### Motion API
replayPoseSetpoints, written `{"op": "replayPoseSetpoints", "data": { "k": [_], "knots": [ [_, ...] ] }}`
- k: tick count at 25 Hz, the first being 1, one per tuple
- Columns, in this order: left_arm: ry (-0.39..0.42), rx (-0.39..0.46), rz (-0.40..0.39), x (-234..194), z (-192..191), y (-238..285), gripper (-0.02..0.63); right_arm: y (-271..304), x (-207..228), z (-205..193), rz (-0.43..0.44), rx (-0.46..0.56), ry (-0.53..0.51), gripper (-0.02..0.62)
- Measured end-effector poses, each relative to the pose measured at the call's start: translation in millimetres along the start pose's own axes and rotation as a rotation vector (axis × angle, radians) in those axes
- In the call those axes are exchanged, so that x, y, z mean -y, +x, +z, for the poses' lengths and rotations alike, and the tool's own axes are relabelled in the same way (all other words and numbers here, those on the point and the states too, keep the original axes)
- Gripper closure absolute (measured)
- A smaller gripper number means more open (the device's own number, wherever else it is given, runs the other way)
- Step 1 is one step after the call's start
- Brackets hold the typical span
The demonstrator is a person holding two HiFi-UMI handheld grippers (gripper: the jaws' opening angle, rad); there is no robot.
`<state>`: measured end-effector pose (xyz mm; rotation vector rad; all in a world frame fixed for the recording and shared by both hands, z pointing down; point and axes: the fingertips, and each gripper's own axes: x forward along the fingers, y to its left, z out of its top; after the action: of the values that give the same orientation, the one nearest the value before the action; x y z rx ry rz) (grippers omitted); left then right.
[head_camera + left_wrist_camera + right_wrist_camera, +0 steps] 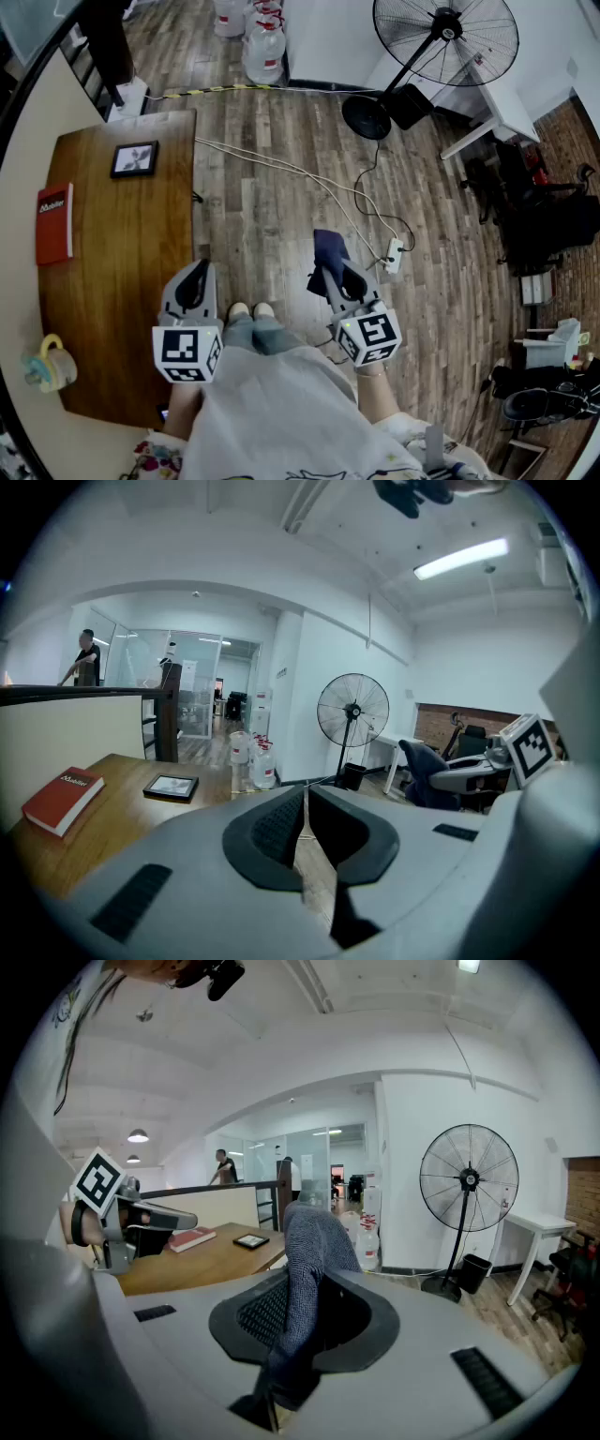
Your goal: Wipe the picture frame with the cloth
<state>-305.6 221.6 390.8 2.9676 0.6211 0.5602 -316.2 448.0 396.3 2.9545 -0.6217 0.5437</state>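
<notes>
**A:** What sits closest?

**B:** Two grey moulded-plastic tools, each topped with a marker cube (187,352) printed in black-and-white squares. The left gripper (197,274) hangs at the right edge of the table (122,272). Its ribbed black pads are pressed together with nothing between them. The right gripper (339,281) is over the floor (272,206), clamped on the cloth (314,1241). The cloth is a dark blue-grey fabric with a fine knit weave, and it stands up out of the jaws in a soft folded lump.

**A:** And the picture frame?

**B:** The picture frame (135,159) lies flat at the far end of the table, well apart from both grippers. It is small and rectangular, with a black rim around a pale picture.

**A:** Any writing?

**B:** A red book (54,223) lies on the left side, nearer than the frame. It has white lettering on its cover, too small to read. The water jugs (264,52) far off carry red labels, also unreadable.

**A:** How much room is there?

**B:** The table is glossy brown wood with rounded corners. It has a broad bare stretch between the book and a pale mug (47,366) with a yellow handle at the near left. To the right is plank floor. A white cable (281,169) crosses it to a power strip (394,253) just beyond the right gripper. The round black base of a fan (366,117) stands farther right.
</notes>
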Motion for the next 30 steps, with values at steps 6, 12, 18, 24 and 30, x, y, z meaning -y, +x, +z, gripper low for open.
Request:
{"op": "replayPoseSetpoints", "data": {
  "k": [6,12,18,24,30],
  "knots": [
    [-0.013,0.023,-0.016,7,8,10,0.59,1,14,4,-0.001,0.01,0.007,0.538],
    [-0.045,0.062,0.02,10,18,18,0.584,6,31,8,0.038,0.027,0.01,0.537],
    [-0.062,0.073,0.063,3,26,28,0.483,16,44,14,0.061,0.04,0.016,0.537],
    [-0.061,0.062,0.072,-11,31,56,0.441,44,59,15,0.068,0.027,0.035,0.537],
    [-0.069,0.06,0.065,-33,41,100,0.417,87,67,24,0.081,0.022,0.044,0.537]
  ]
}}
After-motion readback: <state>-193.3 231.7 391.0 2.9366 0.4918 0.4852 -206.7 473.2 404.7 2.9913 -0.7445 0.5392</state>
